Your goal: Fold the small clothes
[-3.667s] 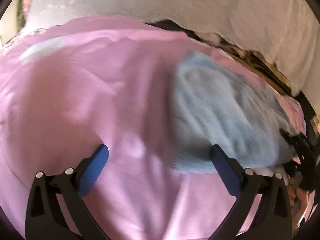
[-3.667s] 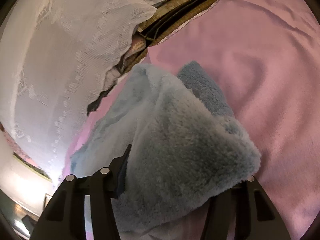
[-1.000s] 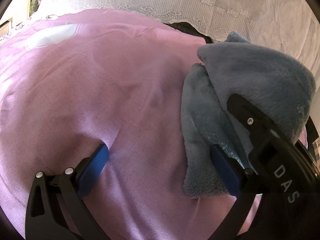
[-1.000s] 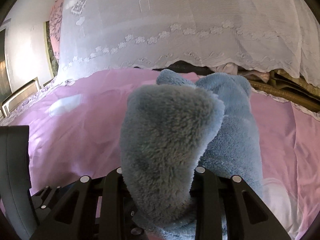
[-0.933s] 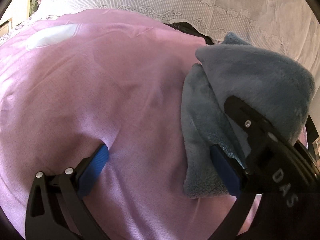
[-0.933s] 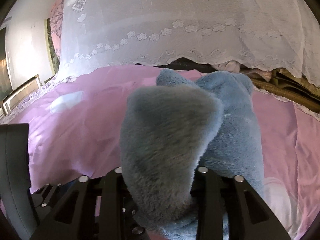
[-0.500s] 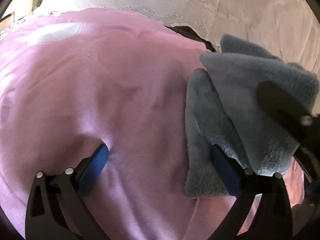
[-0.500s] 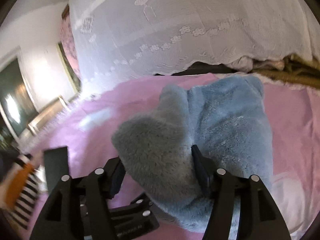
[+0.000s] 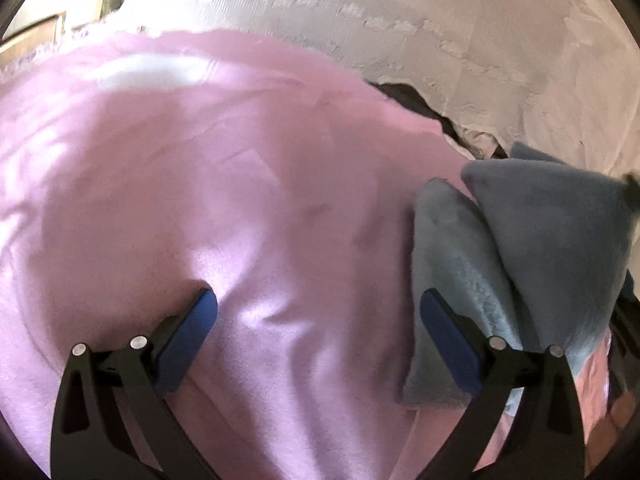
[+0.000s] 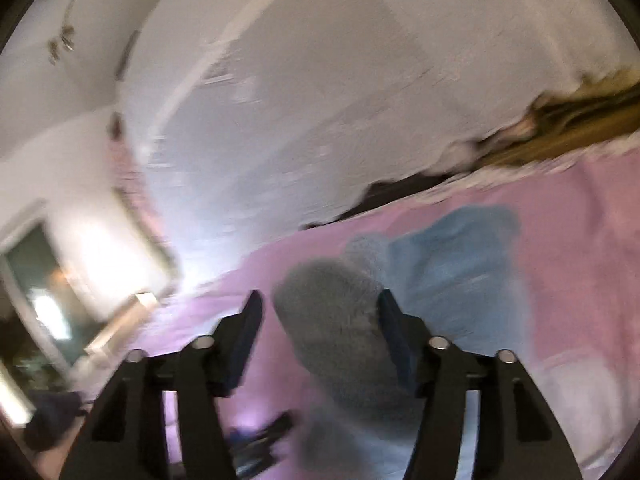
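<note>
A fluffy blue-grey garment [image 9: 532, 264] lies folded over itself on the pink bed sheet [image 9: 224, 208], at the right of the left wrist view. My left gripper [image 9: 318, 312] is open and low over the sheet, its right finger [image 9: 448, 336] against the garment's left edge. In the blurred right wrist view the garment [image 10: 452, 272] lies ahead, with a raised fold [image 10: 332, 320] standing between the fingers. My right gripper [image 10: 320, 312] is open, its jaws apart around that fold.
A white lace curtain [image 9: 420, 28] hangs behind the bed and also shows in the right wrist view [image 10: 320, 100]. A dark gap with clothing [image 9: 408, 96] sits under its hem. A window and wall [image 10: 44, 272] are at the left.
My right gripper has opened and let go of the garment's fold, then pulled back and tilted up. The fold has dropped onto the garment. My left gripper stays open in place.
</note>
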Motion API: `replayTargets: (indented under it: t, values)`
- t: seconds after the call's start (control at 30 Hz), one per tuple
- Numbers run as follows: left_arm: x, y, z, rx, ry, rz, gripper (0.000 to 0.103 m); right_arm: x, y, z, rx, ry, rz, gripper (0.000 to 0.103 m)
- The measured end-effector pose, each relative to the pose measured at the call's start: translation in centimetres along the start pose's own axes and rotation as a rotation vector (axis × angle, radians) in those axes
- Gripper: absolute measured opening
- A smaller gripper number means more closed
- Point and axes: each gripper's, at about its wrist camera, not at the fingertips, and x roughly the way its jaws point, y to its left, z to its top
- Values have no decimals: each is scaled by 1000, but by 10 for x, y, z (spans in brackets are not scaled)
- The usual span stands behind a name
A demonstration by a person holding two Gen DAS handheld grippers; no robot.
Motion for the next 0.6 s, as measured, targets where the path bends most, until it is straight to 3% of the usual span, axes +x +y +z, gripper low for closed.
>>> replayTargets:
  t: [0.07, 0.13, 0.2, 0.27, 0.33, 0.4, 0.53, 0.6]
  values:
    - [0, -1, 0, 10, -3, 7, 99, -4, 11, 1, -46, -11, 17, 70]
    - [0, -4, 0, 23, -5, 16, 99, -11, 17, 3, -94, -59, -29, 71]
    - [1, -4, 0, 23, -4, 17, 99, -19, 9, 8, -56, -124, -103, 71]
    - [0, -3, 1, 18, -6, 13, 99, -13, -4, 12, -17, -118, -210, 70]
    - [0, -3, 1, 16, -8, 12, 99, 11, -18, 13, -3, -43, -306, 61]
    - [1, -3, 2, 12, -13, 9, 99, 37, -23, 5, -17, 53, -337, 59]
    - [0, 1, 5, -19, -34, -4, 98, 75, 4, -27, -303, 220, -406, 62]
    - [-6, 14, 6, -66, -49, 8, 96, 77, 10, -42, -357, 253, -398, 62]
